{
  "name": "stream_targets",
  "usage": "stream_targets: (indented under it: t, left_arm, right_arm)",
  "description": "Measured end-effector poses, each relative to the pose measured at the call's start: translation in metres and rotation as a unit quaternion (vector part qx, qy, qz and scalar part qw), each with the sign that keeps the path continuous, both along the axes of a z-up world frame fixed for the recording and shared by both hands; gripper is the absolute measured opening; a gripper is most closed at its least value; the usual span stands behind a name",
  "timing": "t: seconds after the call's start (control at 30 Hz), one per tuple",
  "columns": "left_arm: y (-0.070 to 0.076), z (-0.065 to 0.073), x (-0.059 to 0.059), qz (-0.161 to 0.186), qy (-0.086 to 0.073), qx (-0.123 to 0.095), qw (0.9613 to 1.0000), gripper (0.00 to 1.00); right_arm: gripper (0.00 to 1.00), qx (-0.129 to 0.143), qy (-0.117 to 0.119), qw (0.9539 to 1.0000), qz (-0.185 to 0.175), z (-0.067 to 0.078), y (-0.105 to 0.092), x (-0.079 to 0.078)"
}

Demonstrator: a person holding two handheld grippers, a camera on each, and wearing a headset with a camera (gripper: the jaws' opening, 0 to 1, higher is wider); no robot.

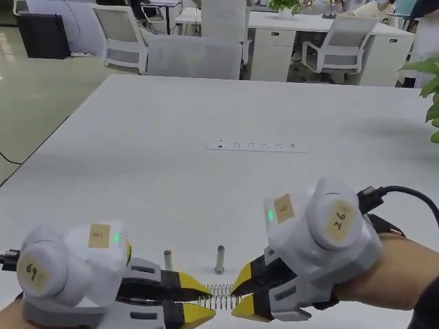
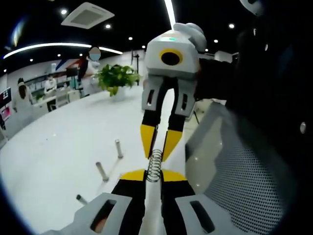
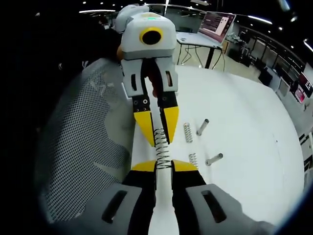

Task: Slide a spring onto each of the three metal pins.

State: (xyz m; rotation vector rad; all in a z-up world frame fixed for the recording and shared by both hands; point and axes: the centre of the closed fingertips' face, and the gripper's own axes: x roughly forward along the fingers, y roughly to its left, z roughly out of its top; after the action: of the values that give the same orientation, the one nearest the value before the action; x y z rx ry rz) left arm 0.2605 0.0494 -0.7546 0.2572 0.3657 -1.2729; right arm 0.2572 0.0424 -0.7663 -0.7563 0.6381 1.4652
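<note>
A metal spring [image 1: 219,295] hangs level just above the white table [image 1: 206,185], held at both ends. My left gripper [image 1: 206,301] is shut on its left end and my right gripper [image 1: 239,291] on its right end. In the left gripper view the spring [image 2: 155,165] runs from my left gripper [image 2: 153,175] to the right gripper [image 2: 159,149] facing it. Three short metal pins [image 2: 118,148] [image 2: 101,171] [image 2: 81,199] stand on the table beside it. Two of the pins [image 1: 168,259] [image 1: 220,259] stand just behind the spring. Two loose springs [image 3: 187,132] [image 3: 193,159] lie near the pins [image 3: 202,127] [image 3: 214,159].
A flush power strip [image 1: 254,145] sits mid-table. A grey chair [image 1: 195,58] stands at the far edge, with desks and more chairs beyond. A mesh chair [image 2: 234,161] is close at the near edge. A potted plant [image 2: 115,78] stands off to one side.
</note>
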Motion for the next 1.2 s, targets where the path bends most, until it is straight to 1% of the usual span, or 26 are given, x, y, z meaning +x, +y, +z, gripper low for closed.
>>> stream_targets:
  t: [0.13, 0.2, 0.4, 0.63, 0.67, 0.77, 0.87, 1.07, 1.2]
  left_arm:
    - [0.000, 0.000, -0.001, -0.002, 0.001, -0.001, 1.0000, 0.03]
    - [-0.001, 0.001, -0.002, -0.004, 0.002, -0.004, 1.0000, 0.03]
    - [-0.002, 0.004, -0.003, -0.008, 0.001, -0.009, 0.9999, 0.03]
    - [-0.005, 0.013, -0.004, -0.011, -0.001, -0.030, 0.9995, 0.03]
    - [-0.006, 0.015, -0.005, -0.012, 0.001, -0.034, 0.9994, 0.03]
    - [-0.006, 0.014, -0.004, -0.011, -0.001, -0.032, 0.9994, 0.03]
    - [-0.006, 0.015, -0.005, -0.013, -0.001, -0.036, 0.9993, 0.03]
    - [-0.006, 0.014, -0.005, -0.012, -0.002, -0.034, 0.9993, 0.03]
    - [-0.006, 0.013, -0.004, -0.011, -0.003, -0.032, 0.9994, 0.03]
  right_arm:
    - [0.09, 0.005, 0.007, 0.9999, -0.006, 0.000, 0.000, 0.000]
    - [0.11, 0.007, 0.009, 0.9999, -0.008, 0.000, 0.000, 0.000]
    - [0.13, 0.006, 0.018, 0.9997, -0.013, -0.005, 0.000, -0.001]
    - [0.13, 0.005, 0.026, 0.9996, -0.013, -0.009, 0.000, -0.003]
    - [0.12, 0.005, 0.026, 0.9996, -0.012, -0.009, 0.001, -0.003]
    - [0.12, 0.008, 0.027, 0.9995, -0.012, -0.009, 0.003, -0.003]
    - [0.09, 0.009, 0.026, 0.9996, -0.008, -0.008, 0.004, -0.004]
    - [0.09, 0.009, 0.023, 0.9997, -0.007, -0.008, 0.004, -0.004]
    - [0.09, 0.009, 0.021, 0.9997, -0.009, -0.006, 0.004, -0.004]
